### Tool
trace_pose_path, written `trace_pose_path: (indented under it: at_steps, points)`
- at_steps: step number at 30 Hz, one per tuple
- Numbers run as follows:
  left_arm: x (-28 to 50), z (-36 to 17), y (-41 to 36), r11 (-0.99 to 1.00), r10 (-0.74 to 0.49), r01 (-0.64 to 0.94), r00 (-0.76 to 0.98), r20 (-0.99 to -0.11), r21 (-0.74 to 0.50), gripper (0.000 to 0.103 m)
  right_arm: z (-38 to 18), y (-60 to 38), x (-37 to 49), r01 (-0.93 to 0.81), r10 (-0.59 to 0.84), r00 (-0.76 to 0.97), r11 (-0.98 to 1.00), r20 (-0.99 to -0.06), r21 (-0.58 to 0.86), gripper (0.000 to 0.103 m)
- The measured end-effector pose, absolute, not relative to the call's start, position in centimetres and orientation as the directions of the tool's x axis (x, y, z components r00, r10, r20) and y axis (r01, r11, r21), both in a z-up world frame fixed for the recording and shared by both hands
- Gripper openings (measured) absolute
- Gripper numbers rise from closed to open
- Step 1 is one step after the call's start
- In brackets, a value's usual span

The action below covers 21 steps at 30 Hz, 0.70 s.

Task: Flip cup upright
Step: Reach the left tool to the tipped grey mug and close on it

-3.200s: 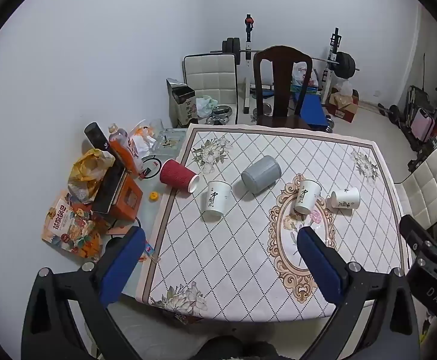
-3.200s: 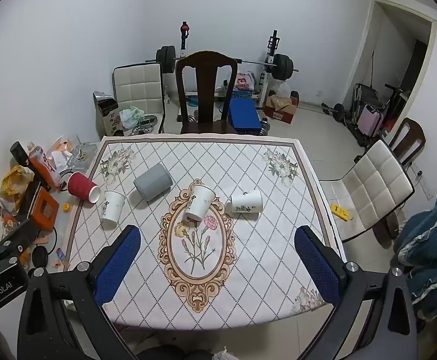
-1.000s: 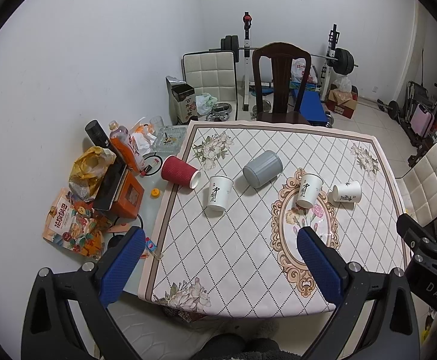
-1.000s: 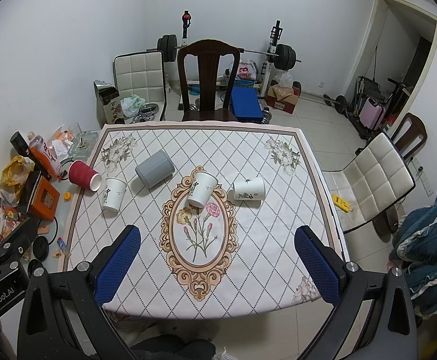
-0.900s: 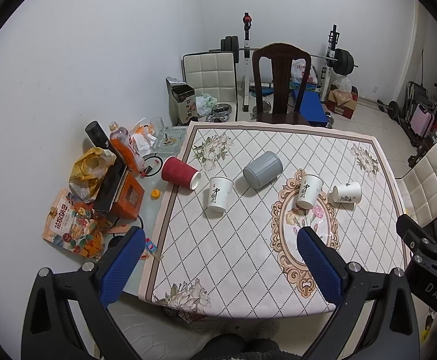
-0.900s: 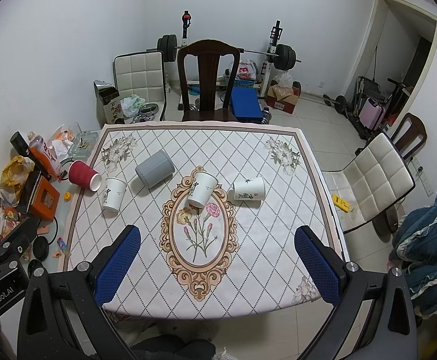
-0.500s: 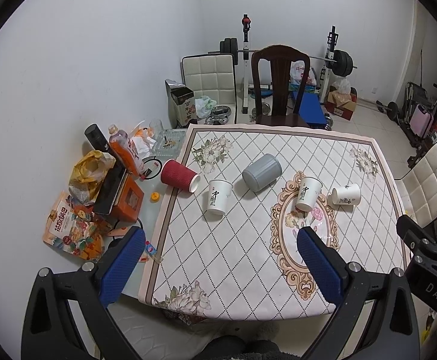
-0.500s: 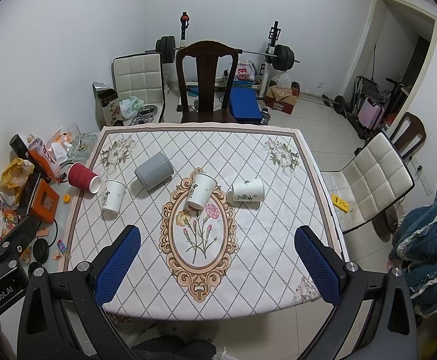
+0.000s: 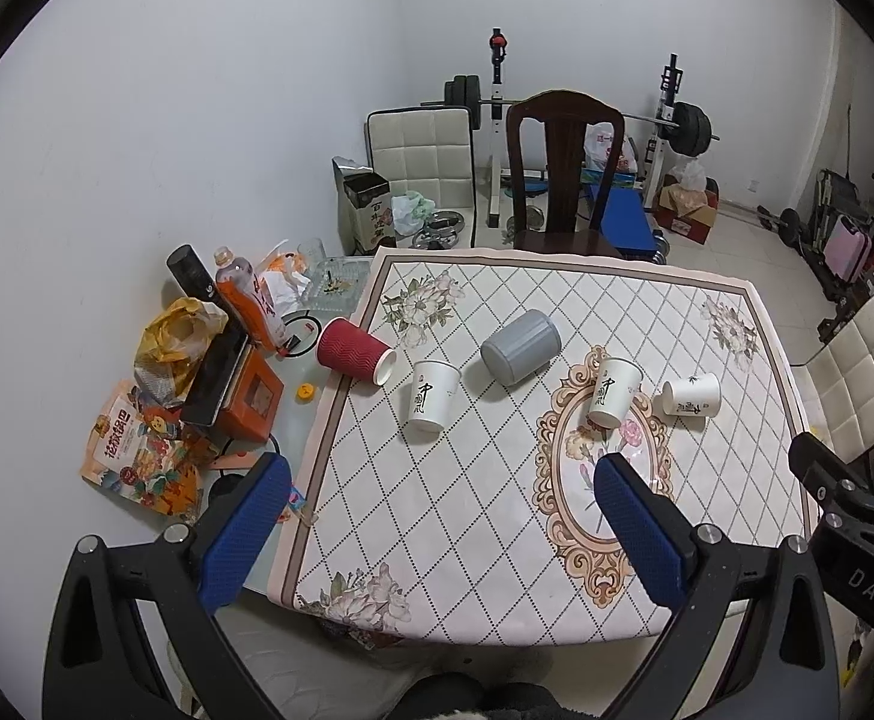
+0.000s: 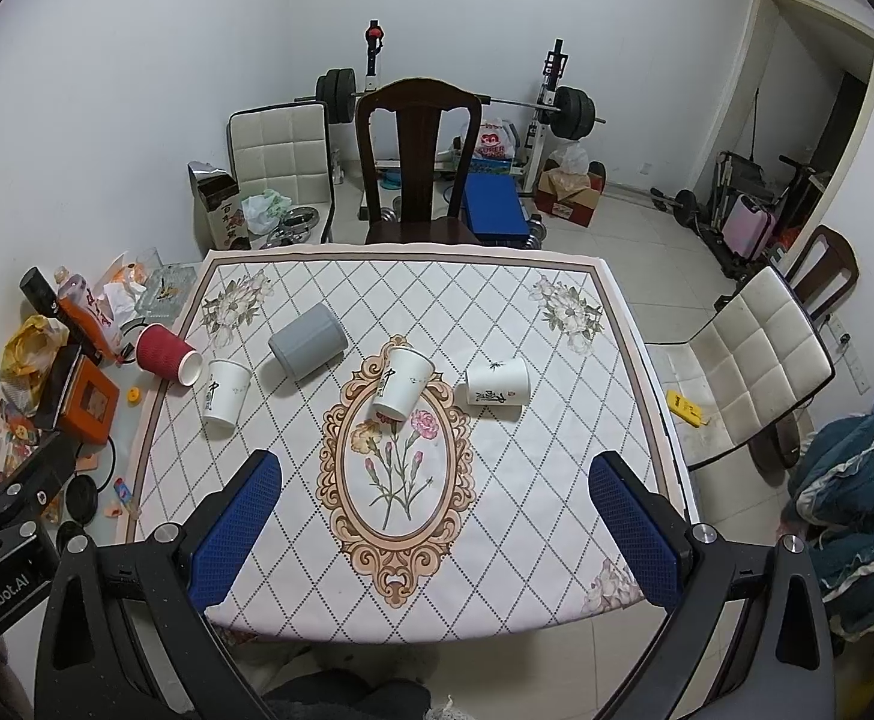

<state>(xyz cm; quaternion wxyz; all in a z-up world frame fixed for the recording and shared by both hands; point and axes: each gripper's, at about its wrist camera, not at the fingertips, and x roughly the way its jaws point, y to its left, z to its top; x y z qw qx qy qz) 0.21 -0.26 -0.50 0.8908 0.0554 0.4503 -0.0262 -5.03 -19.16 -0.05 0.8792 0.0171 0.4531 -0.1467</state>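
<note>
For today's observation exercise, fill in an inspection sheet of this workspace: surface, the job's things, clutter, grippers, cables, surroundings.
Surface: table under a diamond-pattern cloth with a floral oval.
Job's things: red cup, grey cup and small white cup lie on their sides; two tall white cups look tilted or tipped, pose unclear.
Clutter: snack bag, orange box, drink bottle and yellow bag on the glass strip left of the cloth.
Grippers: left gripper and right gripper both open, empty, above the near edge.
Cables: a dark loop beside the cloth.
Surroundings: wooden chair, barbell rack, white chair.
</note>
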Motion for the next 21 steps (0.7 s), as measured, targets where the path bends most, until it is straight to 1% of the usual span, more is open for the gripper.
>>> trace_pose_path:
  at_steps: [5,10,17,21]
  points:
    - [2.4,-2.5,-1.0,0.994,0.056,0.042,0.565,-0.823,0.097,0.103,-2.0,-20.7,-3.2,0.262,-0.228,0.506,0.960,-0.832,-0.103,0.103]
    - [4.4,-6.9,-1.8,0.992,0.101,0.017,0.511,-0.854,0.127,0.103,-7.6,-23.2,-0.3,0.259,-0.211,0.413,0.960,-0.886,-0.108,0.103]
    - [8.6,-13.9,-3.5,0.982,0.137,0.067,0.405,-0.904,0.178,0.103,-17.5,-26.6,3.7,0.311,-0.203,0.246,0.943,-0.948,-0.121,0.103]
    - [11.4,-17.0,-4.5,0.976,0.134,0.113,0.364,-0.922,0.186,0.103,-21.9,-27.9,5.8,0.347,-0.201,0.166,0.928,-0.965,-0.134,0.103]
